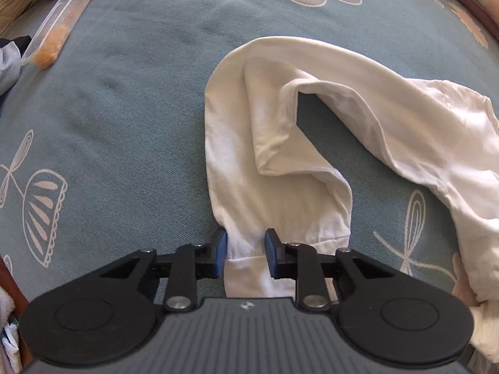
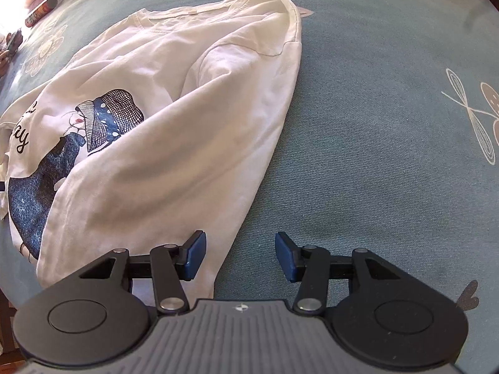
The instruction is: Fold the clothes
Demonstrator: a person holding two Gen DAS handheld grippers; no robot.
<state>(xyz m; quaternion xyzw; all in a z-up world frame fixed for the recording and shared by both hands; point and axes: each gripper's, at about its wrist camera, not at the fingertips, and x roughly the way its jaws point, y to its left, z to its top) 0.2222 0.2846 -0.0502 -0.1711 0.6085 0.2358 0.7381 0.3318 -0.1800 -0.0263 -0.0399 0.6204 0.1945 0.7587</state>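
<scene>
Here, on a blue-grey flowered bedspread [image 1: 124, 124], a white T-shirt [image 2: 193, 118] lies rumpled and not yet folded, print side up, its hem nearest the cameras and its collar farthest. Nearest the T-shirt's hem, the left tool [image 1: 245, 257] has a narrow strip of the white cloth between its blue pads, which stand close together and appear clamped on it. The right tool [image 2: 240, 257] stands with its pads apart and nothing gripped: one pad sits over the T-shirt's lower edge, the other over bare bedspread just beside it. By the look of it the step in hand is taking hold of the hem at two points; the right tool would do well to settle squarely over the edge before closing, catching both layers, so the cloth lifts evenly and does not twist. Beyond the left tool the T-shirt bunches into a loop with a sleeve [image 1: 280, 131] doubled over, which probably wants pulling flat first. There is open bedspread on both sides of the T-shirt for spreading and folding. Farther off from the T-shirt, a clear plastic box [image 1: 56, 28] lies towards the bed's edge, and a small dark tube [image 2: 40, 11] rests past the collar, both well apart from the cloth
</scene>
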